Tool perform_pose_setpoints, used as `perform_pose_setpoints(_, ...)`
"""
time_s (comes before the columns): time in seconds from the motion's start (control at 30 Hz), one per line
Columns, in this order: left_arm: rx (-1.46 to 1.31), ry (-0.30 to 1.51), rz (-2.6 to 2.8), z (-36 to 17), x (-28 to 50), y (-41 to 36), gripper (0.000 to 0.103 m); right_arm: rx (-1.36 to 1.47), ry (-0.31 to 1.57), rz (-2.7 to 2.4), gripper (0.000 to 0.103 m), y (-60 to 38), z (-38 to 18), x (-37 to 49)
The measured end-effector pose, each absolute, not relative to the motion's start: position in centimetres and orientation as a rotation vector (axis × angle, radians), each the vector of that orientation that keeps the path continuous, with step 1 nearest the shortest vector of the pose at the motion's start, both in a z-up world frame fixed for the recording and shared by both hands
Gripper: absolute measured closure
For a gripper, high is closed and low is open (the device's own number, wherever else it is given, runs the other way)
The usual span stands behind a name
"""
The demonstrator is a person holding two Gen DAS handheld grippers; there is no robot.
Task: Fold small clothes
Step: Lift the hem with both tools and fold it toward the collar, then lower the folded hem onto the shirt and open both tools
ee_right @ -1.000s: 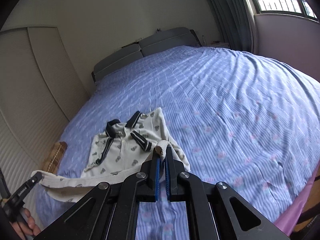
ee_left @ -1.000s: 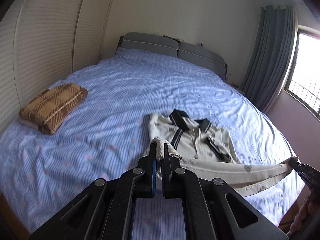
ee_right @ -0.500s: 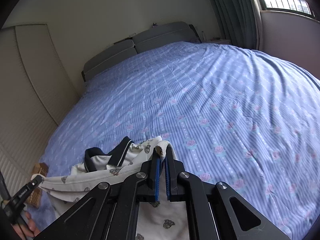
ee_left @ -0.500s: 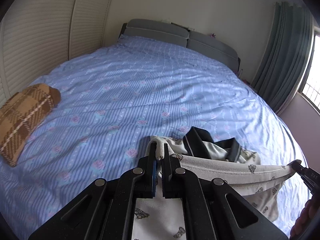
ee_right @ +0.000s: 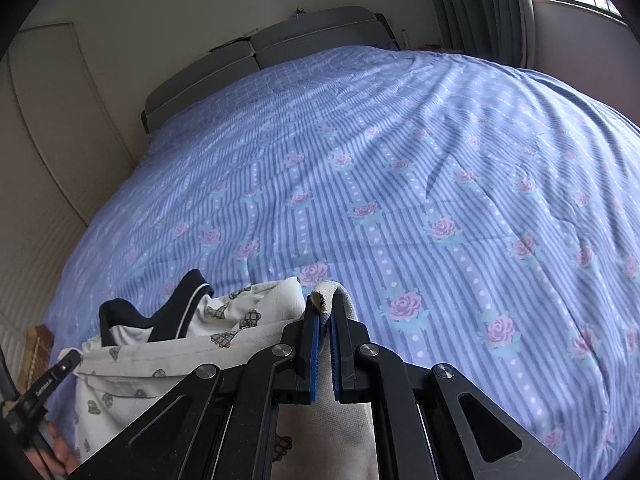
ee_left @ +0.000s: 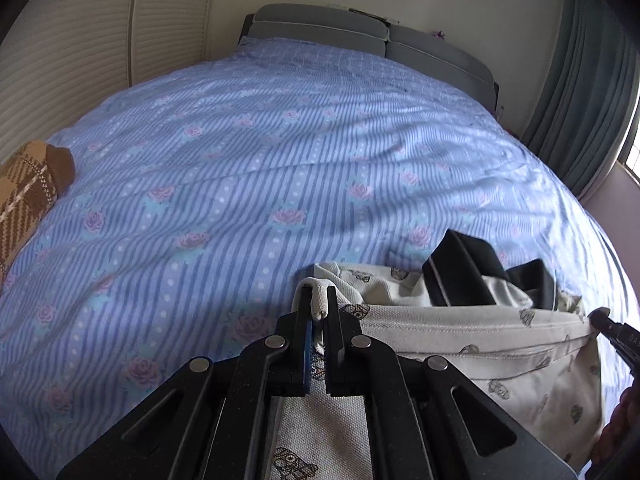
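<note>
A small cream polo shirt point(ee_left: 472, 332) with a dark collar and printed motifs lies on the blue striped bedspread. My left gripper point(ee_left: 319, 300) is shut on one hem corner of it. My right gripper point(ee_right: 325, 300) is shut on the other hem corner; its tip also shows in the left wrist view point(ee_left: 604, 320). The hem is stretched taut between them and held over the collar end, so the shirt point(ee_right: 180, 360) is doubled over. The left gripper's tip shows at the left of the right wrist view point(ee_right: 66, 364).
The bed point(ee_left: 280, 152) has a flowered blue cover and a grey headboard point(ee_left: 360, 36). A folded brown plaid garment point(ee_left: 28, 196) lies at the bed's left edge. Curtains point(ee_left: 580, 92) and a window are to the right, wardrobe doors point(ee_left: 80, 40) to the left.
Both grippers have carried the shirt's hem forward toward the collar and lower to the bed. The shirt's lower half now covers most of its front.
</note>
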State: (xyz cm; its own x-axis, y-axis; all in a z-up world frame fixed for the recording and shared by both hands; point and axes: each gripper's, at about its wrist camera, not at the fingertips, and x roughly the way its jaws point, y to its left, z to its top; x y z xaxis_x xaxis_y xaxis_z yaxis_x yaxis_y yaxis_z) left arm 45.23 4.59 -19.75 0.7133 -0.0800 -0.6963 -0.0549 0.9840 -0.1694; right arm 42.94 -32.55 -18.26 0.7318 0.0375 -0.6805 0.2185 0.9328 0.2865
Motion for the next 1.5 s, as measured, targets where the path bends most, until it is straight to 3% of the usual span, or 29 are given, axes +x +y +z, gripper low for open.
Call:
perform_pose_setpoints(0.07, -0.170, 0.771, -0.014, -19.6, 45.1, 4.4, 0.095, 0.348, 0.756, -0.102, 0.097, -32.3, -18.7, 43.1)
perform_pose_setpoints(0.2, -0.133, 0.737, -0.031, -17.9, 43.5, 3.9, 0.067, 0.321, 0.758, -0.114, 0.090, -32.1, -18.7, 42.5)
perform_pose_setpoints(0.3, -0.082, 0.693, -0.061, -16.3, 41.3, 2.8, 0.061, 0.302, 0.737, -0.121, 0.069, -31.8, -17.8, 41.2)
perform_pose_setpoints(0.37, -0.057, 0.678, -0.087, -15.6, 40.2, 2.0, 0.060, 0.288, 0.712, -0.120, 0.062, -31.4, -17.0, 40.2)
perform_pose_setpoints(0.6, 0.010, 0.767, -0.264, -17.1, 39.2, -2.4, 0.060, 0.221, 0.726, 0.010, 0.062, -26.7, -16.0, 38.8)
perform_pose_setpoints(0.9, 0.015, 0.883, -0.249, -20.6, 41.8, -2.9, 0.060, 0.033, 0.837, 0.121, 0.062, -20.2, -19.2, 40.0)
perform_pose_setpoints(1.13, 0.014, 0.887, -0.228, -20.5, 44.1, -2.7, 0.058, -0.066, 0.843, 0.095, 0.056, -19.3, -20.2, 41.7)
perform_pose_setpoints(1.5, -0.042, 0.884, -0.196, -19.8, 49.4, -1.0, 0.060, -0.004, 0.792, 0.013, 0.056, -21.1, -17.9, 47.1)
